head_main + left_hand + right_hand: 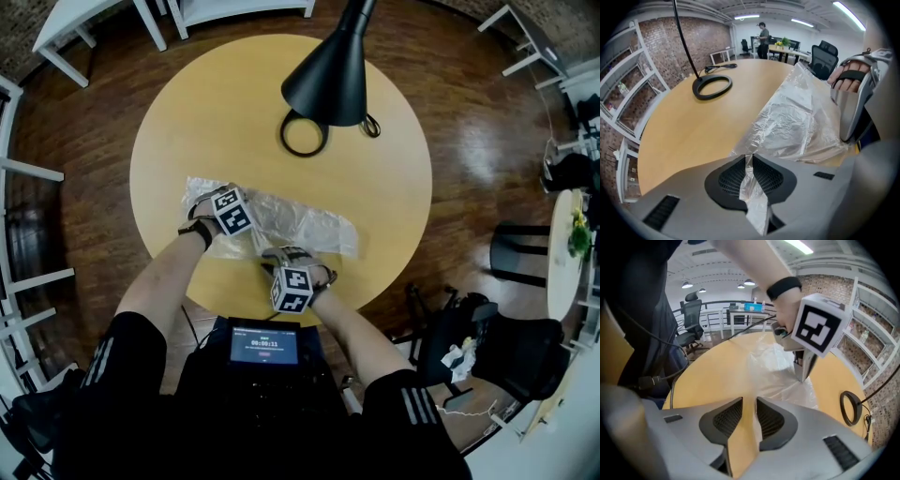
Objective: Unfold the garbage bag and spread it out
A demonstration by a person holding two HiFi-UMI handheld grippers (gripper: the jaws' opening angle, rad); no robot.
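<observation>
A clear, crinkled garbage bag (295, 220) lies partly spread on the round wooden table (187, 122). My left gripper (251, 223) rests on the bag's left part; in the left gripper view its jaws (746, 157) are shut on a fold of the bag (797, 117), which trails back between them. My right gripper (271, 256) is at the bag's near edge. In the right gripper view its jaws (749, 401) stand slightly apart with only bare table in the gap, and the bag (773, 359) lies just ahead under the left gripper (804, 376).
A black lamp's shade (328, 80) hangs over the far side of the table, with its ring base (303, 133) and cable there. A screen device (265, 345) sits on the person's lap. Chairs (520, 253) and white furniture stand around the table.
</observation>
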